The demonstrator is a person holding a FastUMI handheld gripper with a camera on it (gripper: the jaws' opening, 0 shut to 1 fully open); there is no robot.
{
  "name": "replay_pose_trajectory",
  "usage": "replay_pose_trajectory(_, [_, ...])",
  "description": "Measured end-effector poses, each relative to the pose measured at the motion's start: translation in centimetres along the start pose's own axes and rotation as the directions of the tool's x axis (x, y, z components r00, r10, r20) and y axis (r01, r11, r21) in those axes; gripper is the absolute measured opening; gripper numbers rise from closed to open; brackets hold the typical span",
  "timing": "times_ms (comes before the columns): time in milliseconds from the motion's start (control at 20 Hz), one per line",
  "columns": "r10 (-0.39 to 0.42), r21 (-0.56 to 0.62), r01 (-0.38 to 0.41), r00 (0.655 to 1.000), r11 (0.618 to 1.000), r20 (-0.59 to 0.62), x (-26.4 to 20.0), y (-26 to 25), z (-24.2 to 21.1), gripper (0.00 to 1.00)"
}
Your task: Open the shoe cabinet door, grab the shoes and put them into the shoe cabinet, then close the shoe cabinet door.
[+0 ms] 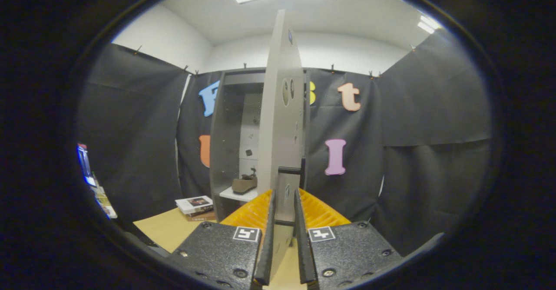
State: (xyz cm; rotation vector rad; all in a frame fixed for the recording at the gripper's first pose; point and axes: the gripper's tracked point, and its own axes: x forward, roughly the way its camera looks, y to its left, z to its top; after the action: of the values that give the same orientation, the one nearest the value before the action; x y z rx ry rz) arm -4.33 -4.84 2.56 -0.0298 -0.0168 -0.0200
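1. Setting: a booth walled in black cloth, under a white ceiling with lit panels. A tan table (169, 229) carries the furniture.

2. Gripper (284, 212): one unit. Its two fingers (266, 238) stand a narrow gap apart, and the free edge of the cabinet door (281, 151) runs up between them. The door edge fills most of that gap. Whether both pads actually press on the panel cannot be told, since the right-hand finger appears to stand slightly clear of it.

3. Door: one, grey, swung out and seen edge-on, standing upright from between the fingers to well above them. A dark handle (290, 170) sits on its face just above the fingertips.

4. Shoe cabinet (221, 151): one, grey, upright, beyond the fingers and slightly to the left of the door. Its interior is exposed.

5. Shoe (244, 184): one visible, brown, resting on a white shelf (236, 194) in the lower part of the cabinet, sole down, toe pointing left. Whether a second shoe lies behind it cannot be told.

6. Books (195, 206): a short stack on the table, just beside the cabinet's lower left corner. The exact count is unclear; the top one has a white cover.
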Motion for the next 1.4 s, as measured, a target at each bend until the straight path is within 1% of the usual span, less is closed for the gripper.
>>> replay_pose_trajectory(100, [0.028,0.018,-0.029,0.999,0.999,0.039,-1.4,0.6,0.3,0.42])
replay_pose_trajectory(250, [-0.028,0.007,0.028,0.997,1.0,0.066,-2.2,0.4,0.1,0.81])
replay_pose_trajectory(300, [-0.039,-0.012,0.04,0.996,0.999,0.077,-2.5,0.3,0.0,0.86])
replay_pose_trajectory(350, [-0.045,-0.031,0.048,0.995,0.998,0.088,-2.7,0.4,-0.1,0.96])
replay_pose_trajectory(400, [-0.047,-0.052,0.052,0.994,0.997,0.094,-2.7,0.8,-0.4,1.0])
replay_pose_trajectory(600, [-0.024,-0.099,0.032,0.996,0.995,0.083,-1.0,4.6,-2.9,1.0])
replay_pose_trajectory(750, [0.027,-0.084,-0.022,0.997,0.996,0.066,0.7,8.0,-4.4,1.0])
replay_pose_trajectory(900, [0.055,-0.056,-0.052,0.997,0.997,0.047,2.5,11.1,-6.2,1.0])
replay_pose_trajectory(1100, [0.109,-0.035,-0.11,0.994,0.993,-0.013,4.7,15.1,-9.9,1.0])
replay_pose_trajectory(1200, [0.118,-0.042,-0.12,0.992,0.992,-0.039,5.6,16.4,-11.9,1.0])
replay_pose_trajectory(1300, [0.107,-0.049,-0.111,0.992,0.993,-0.069,6.7,16.9,-14.0,1.0])
replay_pose_trajectory(1400, [0.104,-0.016,-0.106,0.989,0.994,-0.108,8.0,17.7,-16.5,1.0])
